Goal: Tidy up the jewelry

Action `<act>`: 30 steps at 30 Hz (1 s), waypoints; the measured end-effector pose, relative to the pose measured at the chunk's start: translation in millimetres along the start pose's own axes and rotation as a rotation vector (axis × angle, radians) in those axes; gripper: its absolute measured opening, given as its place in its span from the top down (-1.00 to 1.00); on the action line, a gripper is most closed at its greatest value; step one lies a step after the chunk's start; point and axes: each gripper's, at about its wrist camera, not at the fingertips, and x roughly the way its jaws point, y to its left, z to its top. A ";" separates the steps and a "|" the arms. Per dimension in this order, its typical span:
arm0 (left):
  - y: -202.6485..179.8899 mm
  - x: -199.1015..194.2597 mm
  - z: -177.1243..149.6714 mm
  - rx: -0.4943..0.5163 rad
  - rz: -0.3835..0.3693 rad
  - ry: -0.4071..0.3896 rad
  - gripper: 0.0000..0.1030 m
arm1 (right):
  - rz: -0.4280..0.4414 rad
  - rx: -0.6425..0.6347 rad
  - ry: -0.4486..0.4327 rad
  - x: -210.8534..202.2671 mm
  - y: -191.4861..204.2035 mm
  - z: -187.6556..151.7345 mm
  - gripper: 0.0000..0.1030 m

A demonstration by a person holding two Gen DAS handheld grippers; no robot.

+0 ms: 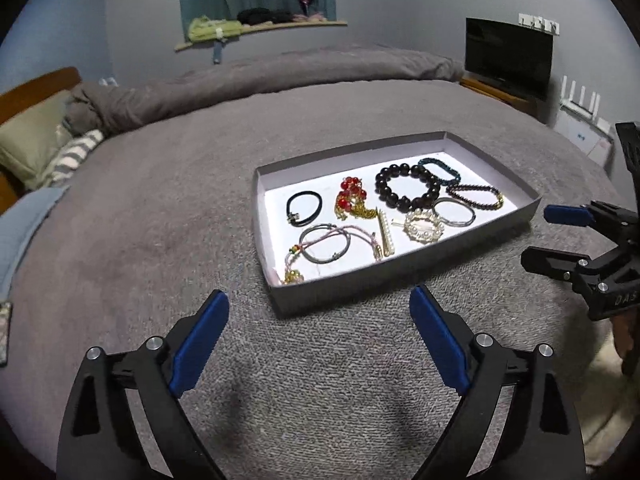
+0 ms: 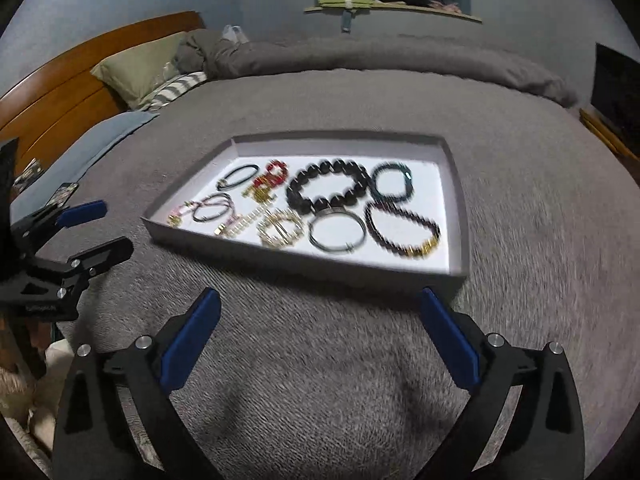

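Observation:
A shallow grey tray [image 1: 400, 270] [image 2: 460, 208] with a white floor lies on the grey bed. In it lie several pieces: a large dark bead bracelet [image 1: 407, 185] [image 2: 329, 191], a teal bracelet [image 1: 440, 169] [image 2: 391, 182], a dark bracelet with gold beads [image 1: 476, 196] [image 2: 404, 230], a silver bangle [image 1: 454, 212] [image 2: 337, 232], a pearl ring piece [image 1: 423, 229] [image 2: 280, 227], red beads [image 1: 352, 198] [image 2: 272, 176], a black hair tie [image 1: 304, 208] [image 2: 237, 176]. My left gripper [image 1: 320, 306] [image 2: 100, 226] is open and empty before the tray. My right gripper [image 2: 320, 306] [image 1: 536, 236] is open and empty too.
The grey blanket [image 1: 160, 220] covers the bed. Pillows [image 1: 32, 140] and a wooden headboard [image 2: 60, 80] are at the left. A dark TV [image 1: 508, 56] stands at the right. A shelf [image 1: 260, 28] with clothes hangs on the far wall.

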 end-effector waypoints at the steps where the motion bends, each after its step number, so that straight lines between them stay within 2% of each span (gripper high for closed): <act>1: -4.5 0.4 -2.8 0.008 0.016 -0.008 -0.82 | -0.003 0.009 -0.003 0.2 -1.0 -1.4 -0.89; 7: -19.4 6.4 -13.7 -0.024 0.090 -0.054 -0.84 | -0.076 0.024 -0.105 -4.2 -0.1 -10.2 -0.89; 14: -15.5 16.5 -20.0 -0.081 0.086 -0.080 -0.85 | -0.162 -0.018 -0.200 -4.0 4.4 -19.9 -0.89; 18: -20.0 16.9 -21.6 -0.056 0.113 -0.107 -0.85 | -0.184 -0.040 -0.184 2.1 3.9 -23.3 -0.89; 30: -23.2 26.3 -23.2 -0.059 0.101 -0.092 -0.85 | -0.158 -0.016 -0.183 2.0 -0.3 -25.3 -0.89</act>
